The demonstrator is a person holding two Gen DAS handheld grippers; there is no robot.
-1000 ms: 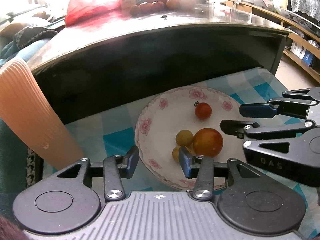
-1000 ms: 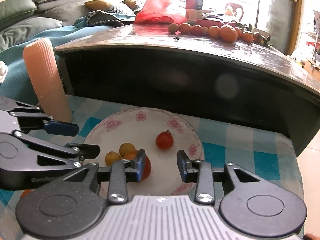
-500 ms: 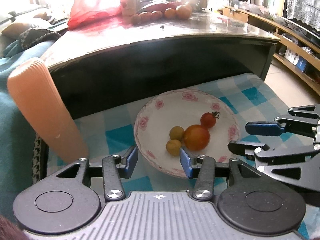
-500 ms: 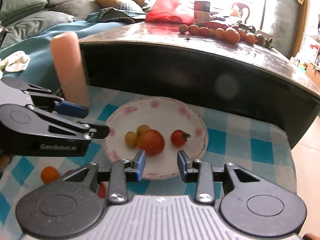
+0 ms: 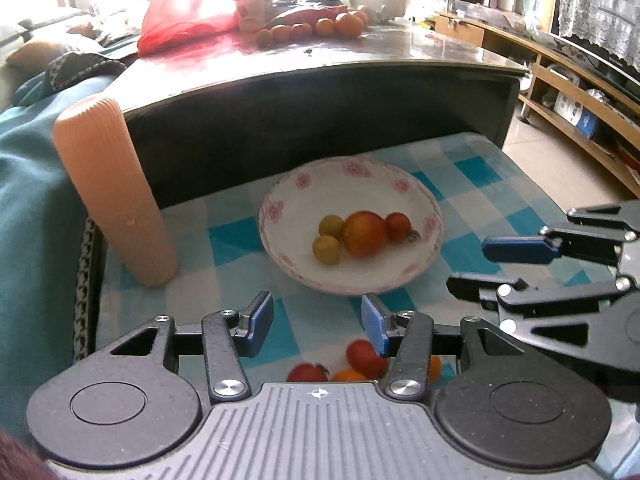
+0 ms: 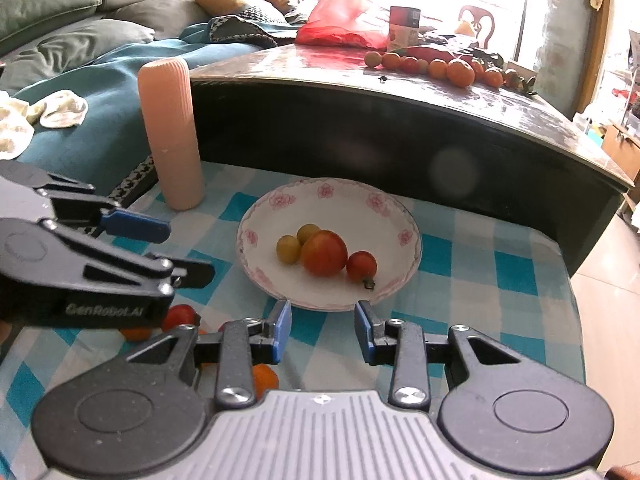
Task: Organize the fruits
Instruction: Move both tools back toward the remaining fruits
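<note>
Both grippers have drawn back from the plate [image 5: 420,270] since the earlier frames, so that it now lies wholly beyond their fingertips and loose fruit on the cloth [image 5: 472,192] has come into view beneath them. From left to right: a ribbed peach cylinder [image 5: 114,188] stands upright on the checked cloth, well to the left of the plate. The left gripper [image 5: 318,322] hovers over the near part of the cloth with its jaws spread apart and nothing between them. Under it lie a red tomato [image 5: 362,356], a second red tomato [image 5: 306,373] and two orange fruits, partly hidden by the gripper body. The plate, white with a pink flower rim, holds four fruits in a touching cluster: two small yellow ones [image 5: 331,226] on the left, a large orange-red tomato [image 5: 365,233] in the middle, and a small red tomato [image 5: 398,226] with its stem on the right. The right gripper [image 6: 322,330] sits just beside the near rim, jaws likewise apart and empty. In the right wrist view, an orange fruit [image 6: 266,378] lies on the cloth below its left finger. Behind the cloth runs a dark table [image 6: 400,128] with a row of oranges [image 6: 460,72] and a red bag [image 6: 344,20] on top.
</note>
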